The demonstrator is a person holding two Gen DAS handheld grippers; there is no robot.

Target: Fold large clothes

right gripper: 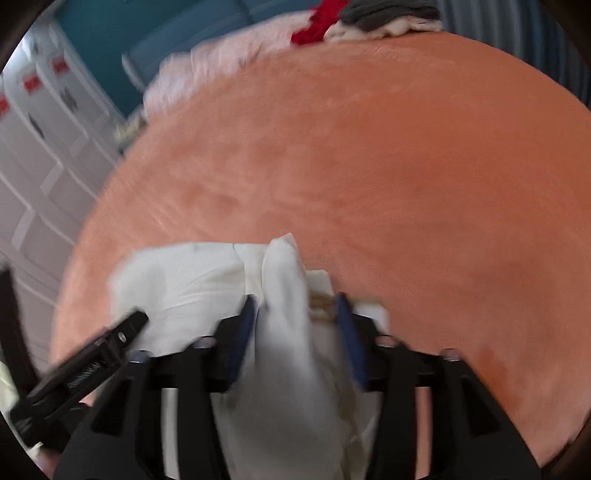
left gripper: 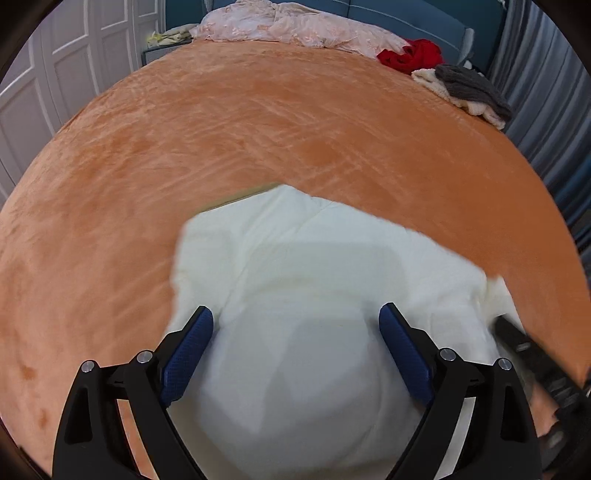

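Left wrist view: the left tongs [left gripper: 295, 328] stand spread wide, their blue pads [left gripper: 188, 354] well apart and pressing on nothing. Below and between them lies the white garment [left gripper: 306, 266], folded into a compact bundle on the orange bed cover [left gripper: 258, 122], near the bed's near edge. Part of the right tongs [left gripper: 532, 362] shows as a dark blurred bar at the garment's right edge. At the far end of the bed sit a pink quilt [left gripper: 295, 26], a red garment [left gripper: 410, 55] and a grey garment [left gripper: 469, 86] lying on a cream one [left gripper: 480, 107]. White cupboard doors [left gripper: 55, 74] stand on the left.

Right wrist view: the picture is blurred. The right tongs [right gripper: 295, 321] are parted, and a raised fold of the white garment [right gripper: 284, 280] stands up between the pads; it seems to touch the left pad only, so the grip looks released rather than clenched. The rest of the garment spreads to the left on the orange cover [right gripper: 406, 166], where a finger of the left tongs [right gripper: 122, 332] lies over it.
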